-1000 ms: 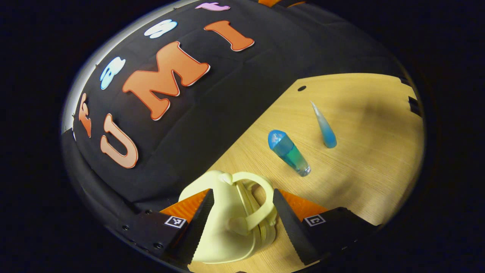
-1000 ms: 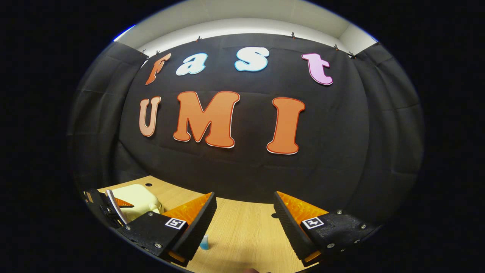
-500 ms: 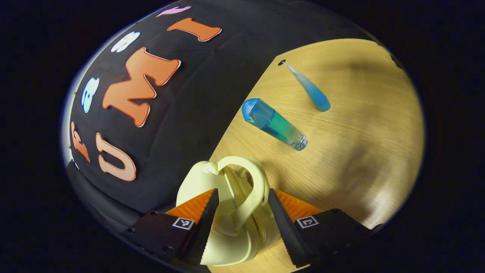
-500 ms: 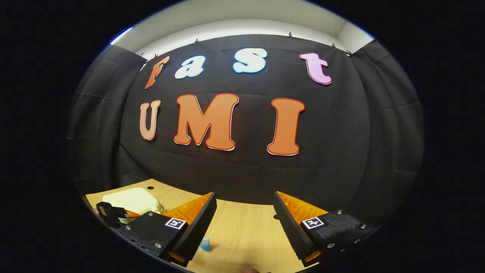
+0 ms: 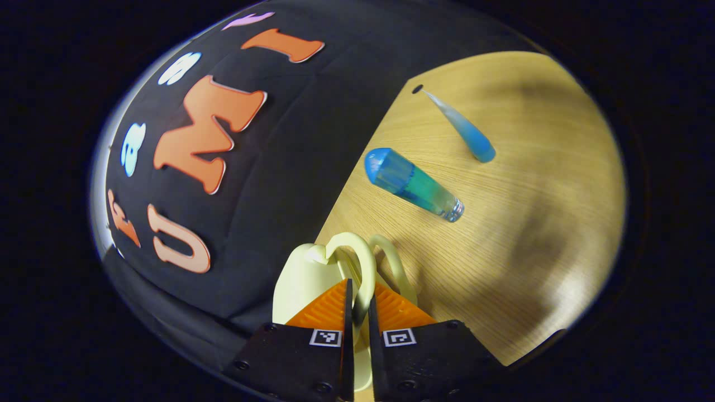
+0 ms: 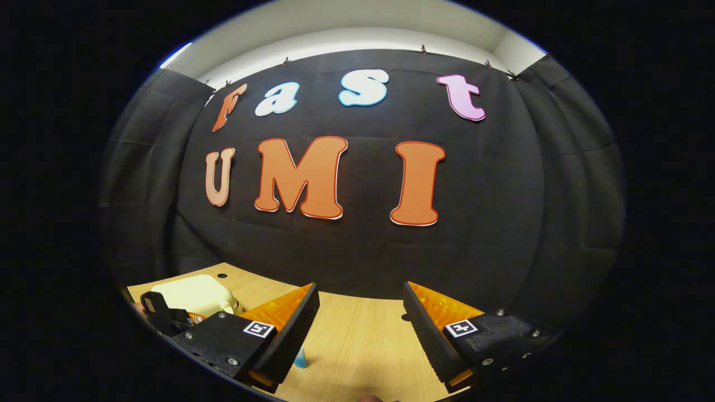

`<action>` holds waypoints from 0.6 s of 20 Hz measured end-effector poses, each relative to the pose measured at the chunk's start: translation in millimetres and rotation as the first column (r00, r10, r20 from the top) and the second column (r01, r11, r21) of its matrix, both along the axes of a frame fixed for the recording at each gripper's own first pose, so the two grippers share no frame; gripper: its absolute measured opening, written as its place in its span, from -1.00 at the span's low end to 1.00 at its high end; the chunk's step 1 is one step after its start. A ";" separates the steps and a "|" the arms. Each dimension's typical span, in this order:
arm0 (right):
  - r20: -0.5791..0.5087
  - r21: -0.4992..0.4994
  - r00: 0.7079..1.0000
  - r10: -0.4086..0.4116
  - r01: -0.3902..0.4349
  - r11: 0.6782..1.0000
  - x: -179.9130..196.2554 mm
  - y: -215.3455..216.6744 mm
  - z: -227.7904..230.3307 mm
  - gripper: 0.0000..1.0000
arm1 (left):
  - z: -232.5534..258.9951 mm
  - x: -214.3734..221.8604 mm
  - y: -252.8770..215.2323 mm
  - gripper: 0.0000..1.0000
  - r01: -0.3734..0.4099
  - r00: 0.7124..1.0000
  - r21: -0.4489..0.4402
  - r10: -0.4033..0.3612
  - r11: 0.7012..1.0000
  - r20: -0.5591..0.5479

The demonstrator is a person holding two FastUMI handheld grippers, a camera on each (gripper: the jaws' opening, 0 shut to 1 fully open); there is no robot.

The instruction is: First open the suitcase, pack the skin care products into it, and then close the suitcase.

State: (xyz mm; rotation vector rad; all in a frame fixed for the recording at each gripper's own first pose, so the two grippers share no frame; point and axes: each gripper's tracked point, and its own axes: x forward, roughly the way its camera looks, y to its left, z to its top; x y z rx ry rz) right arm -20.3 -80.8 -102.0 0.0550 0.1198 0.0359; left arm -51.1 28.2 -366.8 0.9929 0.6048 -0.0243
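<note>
Both left tongs (image 5: pixel 357 301) fingers clamp the suitcase (image 5: pixel 307 273) handle (image 5: pixel 357 265).

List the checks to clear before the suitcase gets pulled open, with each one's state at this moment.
1. Left hand-held gripper shut on one suitcase handle: ok.
2. Second handle outside the grip: ok.
3. Suitcase opened: not ok.
4. Blue-green bottle and blue tube lying on the table, apart from the suitcase: ok.
5. Right hand-held gripper open, holding nothing: ok.
6. Latch or zip released: cannot tell.
</note>
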 end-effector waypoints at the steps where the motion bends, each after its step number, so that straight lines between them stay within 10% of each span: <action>1: -0.001 0.003 1.000 0.009 -0.009 1.000 0.2 0.5 -0.6 0.91 | 7.8 -0.6 1.2 -0.77 -0.019 0.999 -0.027 0.019 0.999 0.027; 12: -0.009 -0.017 0.996 0.085 -0.085 0.996 13.0 46.5 -0.7 0.91 | 141.6 6.0 72.1 -0.78 -0.143 0.959 -0.272 0.201 0.952 0.198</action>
